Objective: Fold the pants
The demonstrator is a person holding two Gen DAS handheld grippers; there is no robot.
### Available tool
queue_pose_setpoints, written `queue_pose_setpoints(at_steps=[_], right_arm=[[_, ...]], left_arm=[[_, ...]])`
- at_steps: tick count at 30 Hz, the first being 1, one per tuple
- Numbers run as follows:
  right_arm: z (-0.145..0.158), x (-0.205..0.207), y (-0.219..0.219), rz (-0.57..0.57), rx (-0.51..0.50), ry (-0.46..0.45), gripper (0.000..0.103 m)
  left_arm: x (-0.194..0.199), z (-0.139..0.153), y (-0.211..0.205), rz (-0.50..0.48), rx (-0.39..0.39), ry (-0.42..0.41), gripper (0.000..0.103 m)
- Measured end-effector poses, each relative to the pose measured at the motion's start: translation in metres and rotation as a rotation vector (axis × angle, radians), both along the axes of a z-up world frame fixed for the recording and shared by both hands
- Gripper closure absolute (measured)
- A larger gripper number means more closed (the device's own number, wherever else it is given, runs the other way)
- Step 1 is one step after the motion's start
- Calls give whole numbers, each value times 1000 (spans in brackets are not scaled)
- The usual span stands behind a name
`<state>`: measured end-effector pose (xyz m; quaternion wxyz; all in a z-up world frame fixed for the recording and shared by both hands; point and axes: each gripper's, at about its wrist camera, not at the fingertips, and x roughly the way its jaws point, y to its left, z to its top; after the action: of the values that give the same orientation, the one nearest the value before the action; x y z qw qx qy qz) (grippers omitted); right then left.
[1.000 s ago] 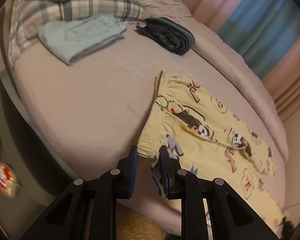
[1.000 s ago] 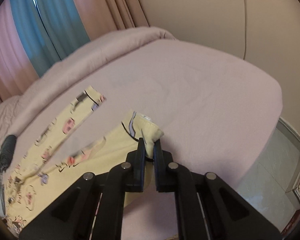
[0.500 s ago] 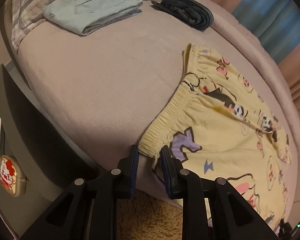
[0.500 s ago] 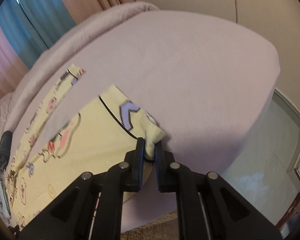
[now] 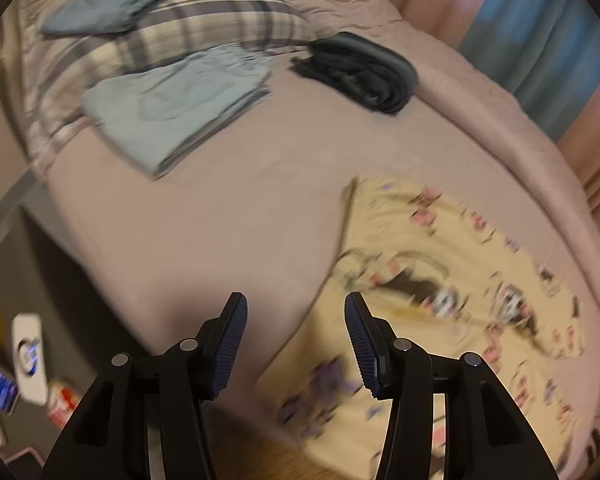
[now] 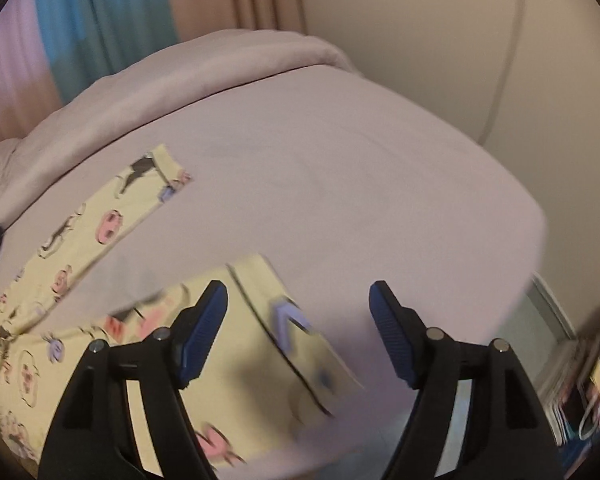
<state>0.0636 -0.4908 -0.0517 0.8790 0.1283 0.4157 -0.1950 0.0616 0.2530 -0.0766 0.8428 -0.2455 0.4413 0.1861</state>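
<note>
Two claws hang open over a mauve bed (image 5: pixel 228 216), holding nothing, as the yellow cartoon-print pants (image 5: pixel 452 280) lie spread flat along its near edge. The left claw (image 5: pixel 296 346) hovers by the waistband end, the right claw (image 6: pixel 298 330) above a leg cuff (image 6: pixel 300 332) near the foot corner. A clean fold likely means regripping waistband and cuff together, lifting evenly and laying one leg square on the other. The thin fabric looks limp, its legs splayed apart, one hem reaching toward the far edge.
</note>
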Motion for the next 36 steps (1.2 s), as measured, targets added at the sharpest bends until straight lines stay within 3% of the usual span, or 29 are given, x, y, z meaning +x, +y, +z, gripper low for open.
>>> queue_pose_setpoints(at_steps=[3,7,8,9,11,15,19,20,22,23,24,29,33,36], right_arm=[[-19,39,2,56,75,44,30],[-65,79,5,60,91,183,39],[-75,85,5,48,74,216,46],[-78,86,8,47,33,187,55],[-74,86,13,73,-10,156,93],[-63,82,18,66,-49,118,93],[-72,88,17,96,-77,238,90],[-66,90,19,90,-105,264,85],[-51,97,27,105,-133,261,61],[-39,102,34,125,-145,236,41],[-26,112,43,152,-153,213,30],[10,194,79,295,-42,186,30],[-4,274,94,335,32,215,30],[-21,319,96,306,37,209,31]], left_arm=[[29,-6,5,-11,-55,23,53],[50,-10,2,-21,-38,35,53],[55,-12,2,-25,-32,43,53],[61,-14,2,-32,-31,51,53],[70,-18,2,-43,-33,64,53],[90,-20,9,-59,-32,74,53],[112,-19,20,-65,-70,60,53],[118,-18,22,-65,-79,62,53],[131,-18,26,-71,-85,65,53],[138,-18,26,-76,-82,64,53],[144,-18,26,-84,-81,60,53],[165,-33,20,-135,-101,82,51],[174,-44,11,-160,-57,98,50],[175,-50,11,-155,-84,74,50]])
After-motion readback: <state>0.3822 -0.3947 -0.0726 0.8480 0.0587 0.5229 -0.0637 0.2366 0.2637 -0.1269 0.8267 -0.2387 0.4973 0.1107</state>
